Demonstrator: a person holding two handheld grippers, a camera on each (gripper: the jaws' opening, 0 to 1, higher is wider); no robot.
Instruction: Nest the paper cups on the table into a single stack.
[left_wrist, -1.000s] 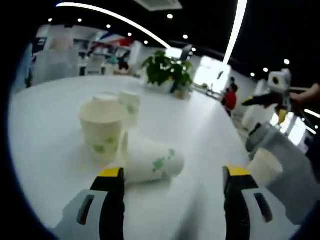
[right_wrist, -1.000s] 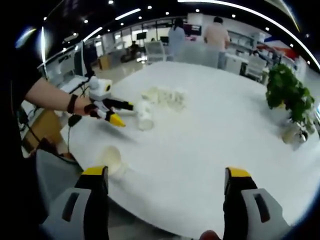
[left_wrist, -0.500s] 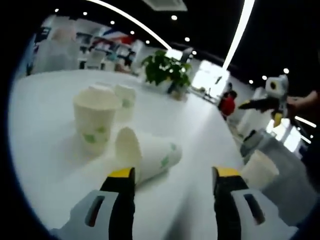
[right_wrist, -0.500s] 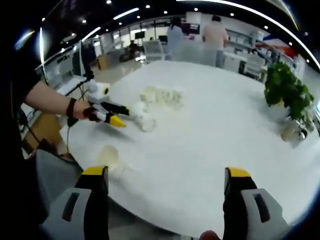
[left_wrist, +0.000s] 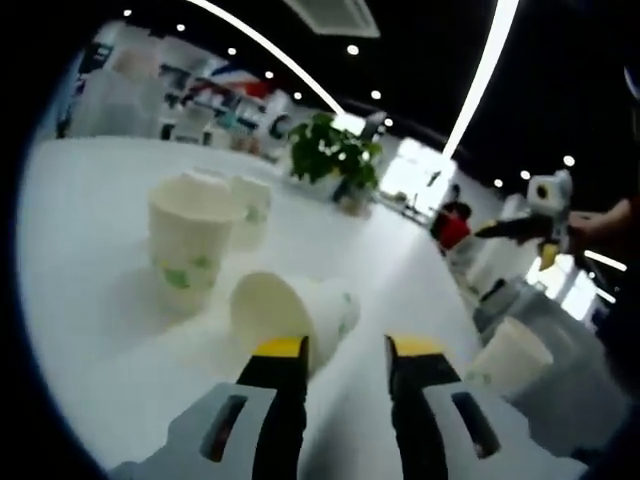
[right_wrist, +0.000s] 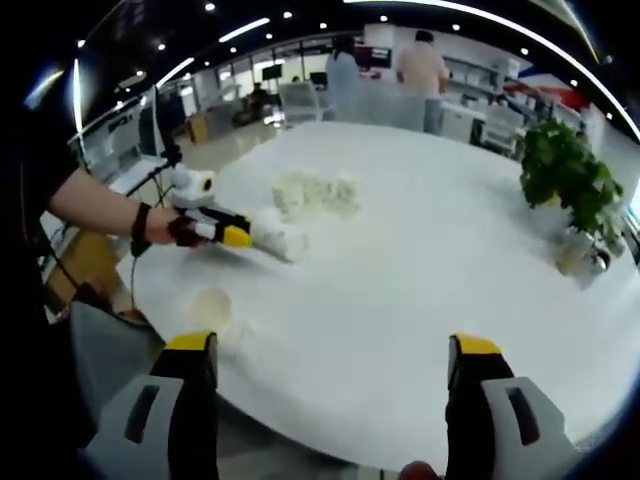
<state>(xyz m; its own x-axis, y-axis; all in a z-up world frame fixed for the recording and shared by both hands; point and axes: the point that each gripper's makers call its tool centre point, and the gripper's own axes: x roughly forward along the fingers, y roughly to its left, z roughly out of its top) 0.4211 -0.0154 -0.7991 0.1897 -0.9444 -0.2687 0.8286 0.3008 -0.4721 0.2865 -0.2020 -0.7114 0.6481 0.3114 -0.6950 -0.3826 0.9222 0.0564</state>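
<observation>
A white paper cup (left_wrist: 300, 312) with a green print lies on its side on the round white counter (left_wrist: 90, 290), its open mouth turned toward the camera in the left claw view. The left claw (left_wrist: 344, 347) sits low at that cup, its yellow-tipped jaws drawn close together; one jaw meets the cup's rim, though whether the wall is pinched between them cannot be told. Just behind the tipped cup, an upright cup (left_wrist: 186, 243) stands on the counter, with another cup (left_wrist: 250, 208) farther back beside it. A further cup (left_wrist: 506, 358) rests near the counter's edge off to the right. A potted plant (left_wrist: 335, 157) stands at the far side of the counter.

In the right claw view, the right claw (right_wrist: 327, 347) hangs above the counter's near edge with its jaws wide apart and nothing between them. Across the counter, a person's hand (right_wrist: 160, 226) holds the left claw against the tipped cup, and a blurred cluster of cups (right_wrist: 312, 192) sits just beyond. Two people (right_wrist: 420, 75) stand in the brightly lit room behind.
</observation>
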